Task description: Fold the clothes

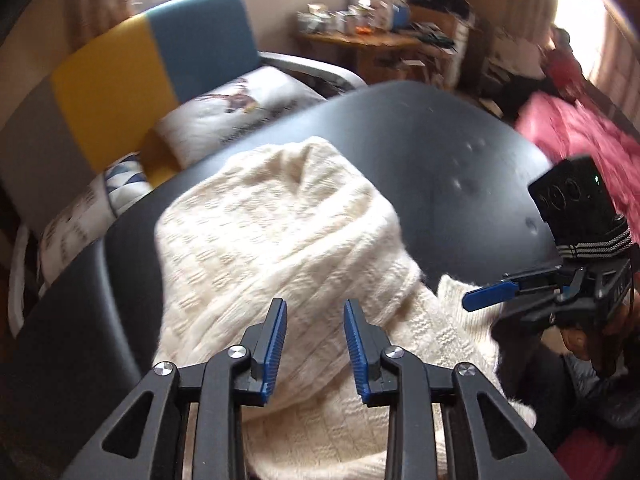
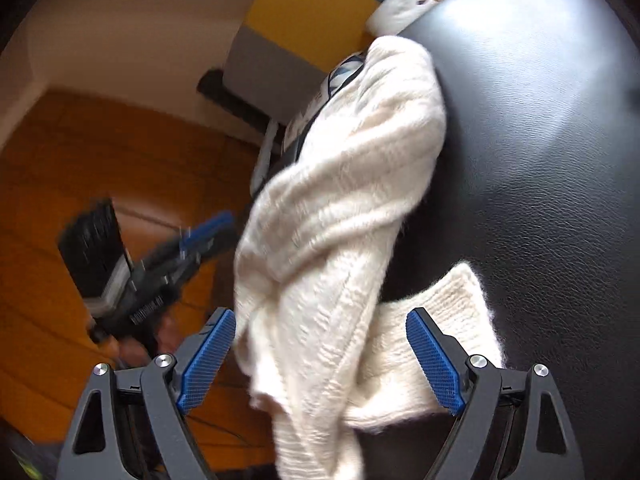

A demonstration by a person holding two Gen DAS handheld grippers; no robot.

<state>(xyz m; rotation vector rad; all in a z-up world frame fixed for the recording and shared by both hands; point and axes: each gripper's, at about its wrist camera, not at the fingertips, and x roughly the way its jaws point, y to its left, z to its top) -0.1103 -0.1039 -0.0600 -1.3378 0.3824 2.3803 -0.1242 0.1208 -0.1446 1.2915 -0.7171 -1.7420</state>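
Note:
A cream knitted sweater point(image 1: 280, 232) lies bunched on a round black table point(image 1: 440, 152), partly hanging over the near edge. My left gripper point(image 1: 316, 312) is open just above the sweater, holding nothing. My right gripper point(image 2: 320, 328) is open wide, with the sweater point(image 2: 344, 184) and a ribbed sleeve or cuff point(image 2: 452, 304) lying between and beyond its fingers; I cannot tell whether it touches the fabric. The right gripper also shows at the right of the left wrist view point(image 1: 480, 298). The left gripper shows blurred in the right wrist view point(image 2: 208, 228).
A sofa point(image 1: 120, 72) with grey, yellow and blue panels and cushions stands behind the table. A cluttered wooden desk point(image 1: 380, 40) is at the back. A pink cloth point(image 1: 580, 140) lies at the right. Orange wooden floor point(image 2: 80, 200) is beside the table.

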